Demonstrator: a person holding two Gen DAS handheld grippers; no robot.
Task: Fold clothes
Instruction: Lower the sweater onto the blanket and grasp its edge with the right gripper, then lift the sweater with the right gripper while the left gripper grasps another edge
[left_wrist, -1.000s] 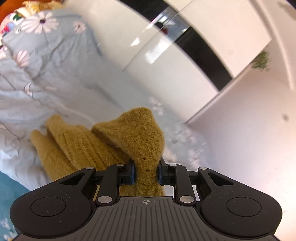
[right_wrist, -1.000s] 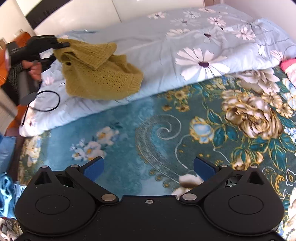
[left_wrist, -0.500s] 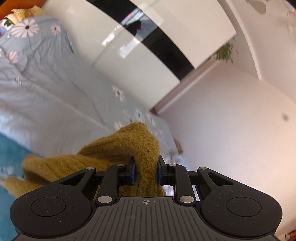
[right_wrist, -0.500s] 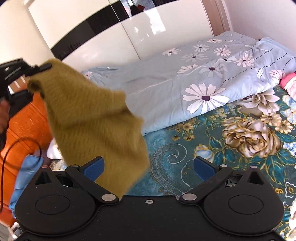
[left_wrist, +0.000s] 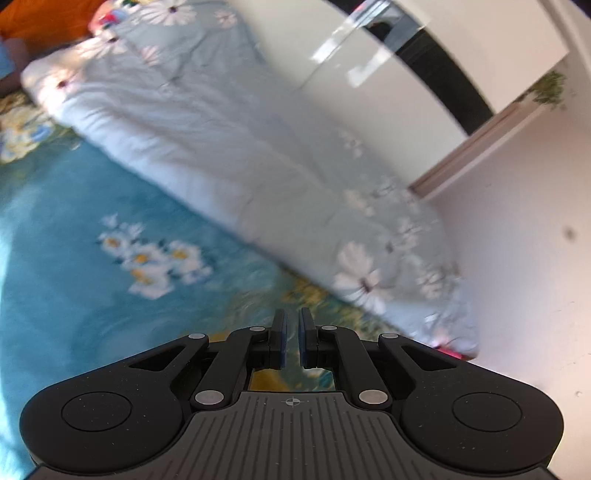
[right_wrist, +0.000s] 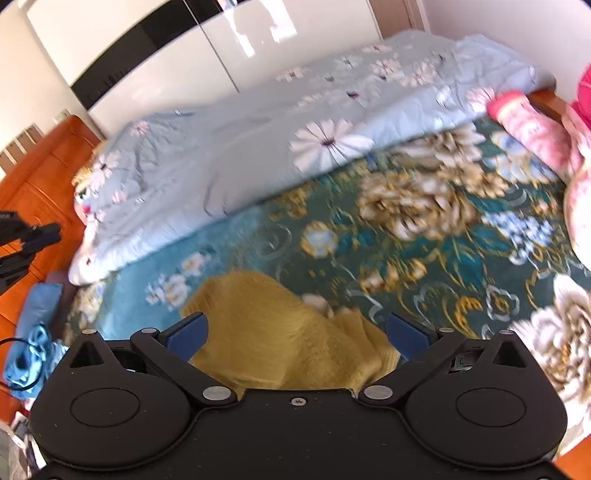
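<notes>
Only your right wrist view shows the mustard sweater (right_wrist: 288, 332) on the bed (right_wrist: 424, 236), between the right gripper (right_wrist: 295, 332)'s wide-open fingers. Your left gripper (left_wrist: 291, 341) fingers are nearly together, holding nothing.

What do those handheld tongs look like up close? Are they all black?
Mostly. The left tongs have a matt, speckled black body with two round discs, silver rivets on the linkage arms, a ribbed grey centre panel bearing a small crosshair mark, and blue pads on the fingers. The right tongs look alike, with a plain black centre and wider blue pads.
</notes>
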